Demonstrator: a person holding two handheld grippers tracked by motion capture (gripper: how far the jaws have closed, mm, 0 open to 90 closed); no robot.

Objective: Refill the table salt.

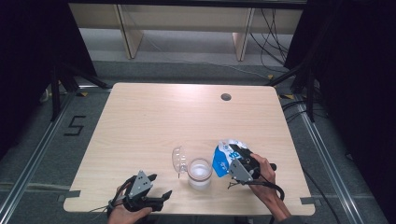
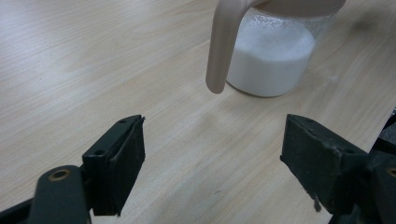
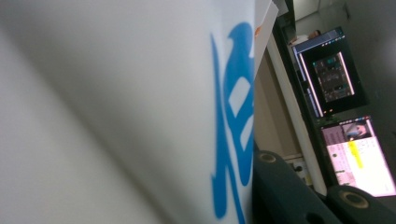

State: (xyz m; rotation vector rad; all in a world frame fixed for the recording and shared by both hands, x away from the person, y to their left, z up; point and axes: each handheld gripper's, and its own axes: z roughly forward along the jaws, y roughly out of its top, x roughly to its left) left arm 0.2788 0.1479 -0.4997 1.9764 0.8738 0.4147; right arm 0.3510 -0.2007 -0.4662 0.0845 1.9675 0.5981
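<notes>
A clear jar [image 1: 200, 173] partly filled with white powder stands near the table's front edge, its hinged lid [image 1: 179, 159] swung open to the left. Just right of the jar, my right gripper [image 1: 236, 156] is shut on a blue and white bag [image 1: 222, 157], which is tipped toward the jar. In the right gripper view the bag [image 3: 140, 93] lies close against the lens, with one black jaw beside it. My left gripper [image 1: 161, 185] rests at the front left, open and holding nothing. In the left gripper view its jaws [image 2: 212, 158] stand wide, pointing at the jar [image 2: 271, 60] and lid [image 2: 224, 46].
The wooden table [image 1: 154, 116] has a round cable hole [image 1: 226, 97] at the back right. Beyond it are grey floor, desk legs and loose cables. Lit monitors [image 3: 345, 140] show past the bag in the right gripper view.
</notes>
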